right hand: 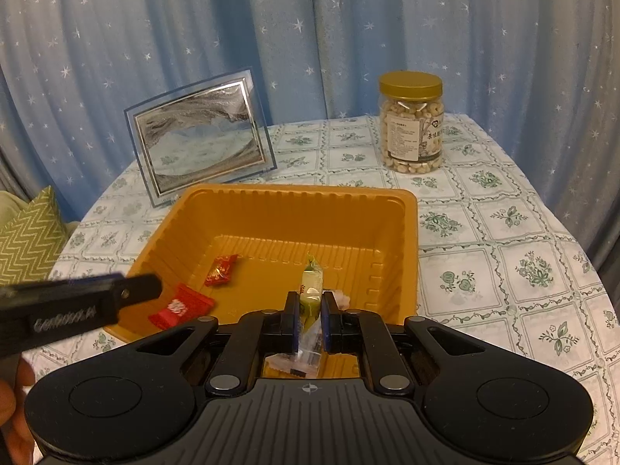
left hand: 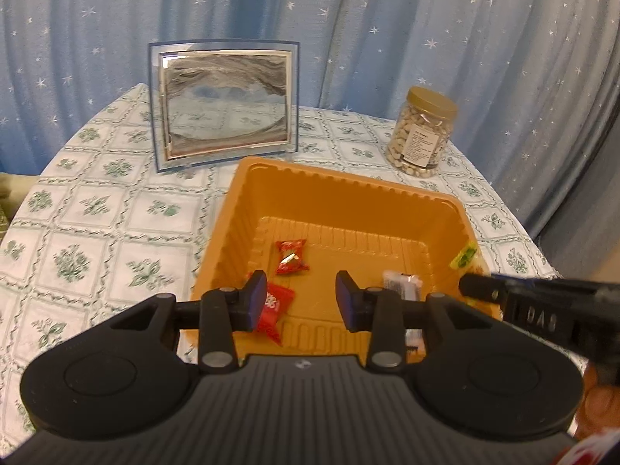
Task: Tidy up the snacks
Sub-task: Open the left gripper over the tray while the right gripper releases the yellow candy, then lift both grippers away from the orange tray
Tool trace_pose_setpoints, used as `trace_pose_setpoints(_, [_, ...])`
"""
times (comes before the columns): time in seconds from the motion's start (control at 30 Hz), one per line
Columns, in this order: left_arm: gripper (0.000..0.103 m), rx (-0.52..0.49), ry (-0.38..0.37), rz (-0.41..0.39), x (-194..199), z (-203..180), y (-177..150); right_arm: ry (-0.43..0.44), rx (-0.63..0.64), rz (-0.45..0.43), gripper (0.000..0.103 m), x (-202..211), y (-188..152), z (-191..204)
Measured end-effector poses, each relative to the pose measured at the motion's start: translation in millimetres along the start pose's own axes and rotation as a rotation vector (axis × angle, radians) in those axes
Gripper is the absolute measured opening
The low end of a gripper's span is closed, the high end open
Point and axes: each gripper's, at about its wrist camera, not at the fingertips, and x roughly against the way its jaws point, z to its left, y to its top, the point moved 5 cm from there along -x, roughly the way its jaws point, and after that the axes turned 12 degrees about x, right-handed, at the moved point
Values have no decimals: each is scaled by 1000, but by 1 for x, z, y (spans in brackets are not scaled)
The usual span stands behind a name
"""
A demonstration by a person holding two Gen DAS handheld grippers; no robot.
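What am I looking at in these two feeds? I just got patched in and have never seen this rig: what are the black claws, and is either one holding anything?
No robot arm here: a person holds a two-finger gripper in each hand, and each picture comes from a fisheye camera on one gripper, looking forward along its fingers.

In the left wrist view, the left gripper is open and empty above the orange tray. In the right wrist view, the right gripper is shut on a green-wrapped candy over the same tray.

In the tray lie a red candy, a red packet and a clear-wrapped snack. The tray stands on a table with a floral cloth, along with a framed picture and a gold-lidded jar of nuts.
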Motion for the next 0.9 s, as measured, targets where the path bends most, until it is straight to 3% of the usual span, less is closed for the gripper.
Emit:
trace_pose_setpoints(0.27, [43,-4,16,-29,24,10,-7,65,-53,-51,14,2,13,-2])
trace_pose_setpoints(0.4, [43,-15,20,-32,37,10,-16,44,-69,-71,39,14,10,-7])
trace_pose_setpoints(0.9, [46,-19,21,-22,109,8,-76,1,-148,-51,42,104,-57,-3])
